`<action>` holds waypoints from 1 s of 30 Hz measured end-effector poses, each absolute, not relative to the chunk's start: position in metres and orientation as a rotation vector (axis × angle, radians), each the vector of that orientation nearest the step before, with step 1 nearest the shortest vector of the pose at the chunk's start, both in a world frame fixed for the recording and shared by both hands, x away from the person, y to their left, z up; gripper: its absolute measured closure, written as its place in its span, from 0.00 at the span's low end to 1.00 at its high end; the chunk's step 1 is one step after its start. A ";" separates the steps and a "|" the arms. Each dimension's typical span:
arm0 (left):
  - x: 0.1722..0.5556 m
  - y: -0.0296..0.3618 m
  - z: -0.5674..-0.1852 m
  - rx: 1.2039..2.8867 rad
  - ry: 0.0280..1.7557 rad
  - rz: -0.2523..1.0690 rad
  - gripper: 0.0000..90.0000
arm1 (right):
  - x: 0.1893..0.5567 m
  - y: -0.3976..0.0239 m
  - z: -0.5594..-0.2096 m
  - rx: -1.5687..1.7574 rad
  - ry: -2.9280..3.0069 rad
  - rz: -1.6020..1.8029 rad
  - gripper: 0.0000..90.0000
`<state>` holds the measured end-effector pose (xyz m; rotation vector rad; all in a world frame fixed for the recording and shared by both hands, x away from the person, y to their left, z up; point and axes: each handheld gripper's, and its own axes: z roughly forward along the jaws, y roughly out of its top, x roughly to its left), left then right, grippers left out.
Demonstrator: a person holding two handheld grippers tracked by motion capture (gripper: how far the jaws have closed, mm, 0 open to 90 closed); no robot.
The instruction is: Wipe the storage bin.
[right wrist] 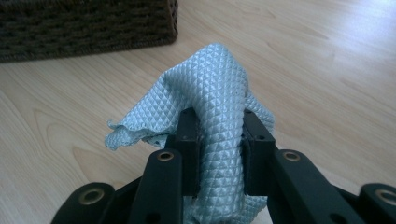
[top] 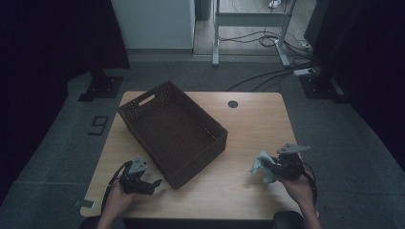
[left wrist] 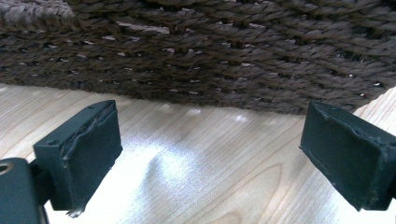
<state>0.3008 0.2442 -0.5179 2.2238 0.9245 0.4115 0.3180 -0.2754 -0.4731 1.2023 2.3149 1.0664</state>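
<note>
While the right claw (right wrist: 219, 140) is pinching the pale-blue cloth (right wrist: 212, 88) for carrying, the basket (top: 172, 131) is waiting at ten o'clock on the desk (top: 258, 129); the left claw (left wrist: 210, 154) is gaping wide, empty, at its wall.

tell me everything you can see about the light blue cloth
The cloth is a small pale blue-green piece with a quilted diamond texture and a slight sheen, like microfibre. It is bunched into a fold and pinched between the two black jaws of the right claw, which is shut on it. A loose, wavy edge spills out to one side. In the high view it hangs from that claw over the wooden table near its right front, apart from the dark woven basket. Whether its lower end touches the table is unclear.
</note>
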 end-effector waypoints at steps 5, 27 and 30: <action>0.301 0.242 -0.518 2.220 0.917 0.403 0.06 | 0.323 -0.269 -0.469 1.180 2.320 1.084 0.79; 0.304 0.239 -0.517 2.196 0.917 0.409 0.06 | 0.369 -0.207 -0.452 1.041 2.361 1.128 0.79; 0.304 0.238 -0.517 2.194 0.913 0.406 0.06 | 0.375 -0.200 -0.452 1.035 2.371 1.129 0.79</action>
